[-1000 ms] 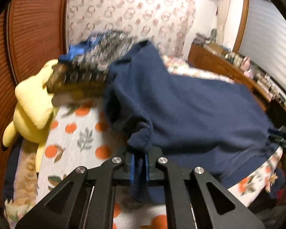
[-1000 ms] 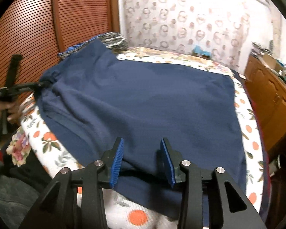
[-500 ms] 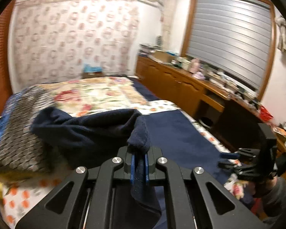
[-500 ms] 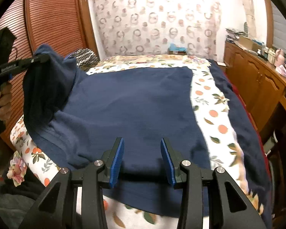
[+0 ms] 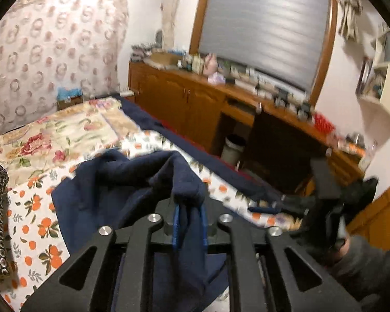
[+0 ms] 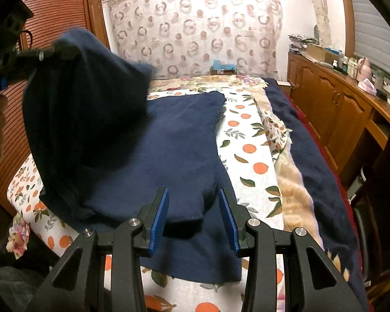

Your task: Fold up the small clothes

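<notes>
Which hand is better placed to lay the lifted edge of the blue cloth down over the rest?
Left. Its tongs have the blue cloth edge between them, raised above the bed. The right tongs stand open, holding nothing.

The left wrist camera rides behind its fingers, angled down across the bed (image 5: 33, 208) toward the wooden cabinets (image 5: 184, 104) and shuttered window (image 5: 267, 23). The right wrist camera sits low at the bed's near edge, facing the patterned curtain (image 6: 195, 28). Both take in the navy garment (image 6: 169, 150), close up, and each catches the other gripper.
</notes>
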`<state>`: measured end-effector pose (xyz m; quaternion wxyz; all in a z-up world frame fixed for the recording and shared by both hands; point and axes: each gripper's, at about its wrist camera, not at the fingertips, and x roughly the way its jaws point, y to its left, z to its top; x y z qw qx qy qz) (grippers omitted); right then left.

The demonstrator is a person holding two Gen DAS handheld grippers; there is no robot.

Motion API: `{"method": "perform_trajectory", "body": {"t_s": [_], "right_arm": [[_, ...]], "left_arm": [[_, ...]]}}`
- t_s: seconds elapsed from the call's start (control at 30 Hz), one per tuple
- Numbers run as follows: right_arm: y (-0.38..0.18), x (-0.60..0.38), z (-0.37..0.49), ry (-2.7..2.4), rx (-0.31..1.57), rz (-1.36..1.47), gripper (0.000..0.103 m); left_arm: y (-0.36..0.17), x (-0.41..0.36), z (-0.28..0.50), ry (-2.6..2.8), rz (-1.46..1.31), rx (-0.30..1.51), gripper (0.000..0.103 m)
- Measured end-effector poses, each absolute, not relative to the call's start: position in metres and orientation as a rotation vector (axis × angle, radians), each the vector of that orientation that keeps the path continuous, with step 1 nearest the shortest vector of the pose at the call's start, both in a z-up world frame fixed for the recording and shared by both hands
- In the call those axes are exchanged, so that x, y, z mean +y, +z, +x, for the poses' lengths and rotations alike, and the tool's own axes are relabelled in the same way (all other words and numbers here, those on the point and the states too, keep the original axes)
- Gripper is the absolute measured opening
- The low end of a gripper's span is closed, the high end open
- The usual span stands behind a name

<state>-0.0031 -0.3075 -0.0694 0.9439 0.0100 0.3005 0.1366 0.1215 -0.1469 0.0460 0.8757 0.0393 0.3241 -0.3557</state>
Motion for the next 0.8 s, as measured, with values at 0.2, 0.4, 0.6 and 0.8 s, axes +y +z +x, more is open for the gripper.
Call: {"method": "perform_trajectory", "body": {"t_s": [0.2, 0.4, 0.6, 0.8], "right_arm": [[-0.073, -0.307, 0.007, 0.283, 0.621, 0.018, 0.041], [-0.07, -0.298, 0.019, 0.305, 0.612, 0.011, 0.041], [-0.071, -0.278, 0.036, 0.335, 0.613, -0.039, 0.041], [-0.088, -0.259, 0.059, 0.319, 0.679, -0.148, 0.041]], "left_arm": [[0.015, -0.13, 0.129, -0.689, 0.145, 0.75, 0.046], [-0.005, -0.091, 0.124, -0.607, 0.107, 0.76, 0.055], [-0.026, -0.05, 0.121, -0.514, 0.047, 0.774, 0.055], [-0.04, -0.019, 0.112, -0.415, 0.004, 0.763, 0.055]]}}
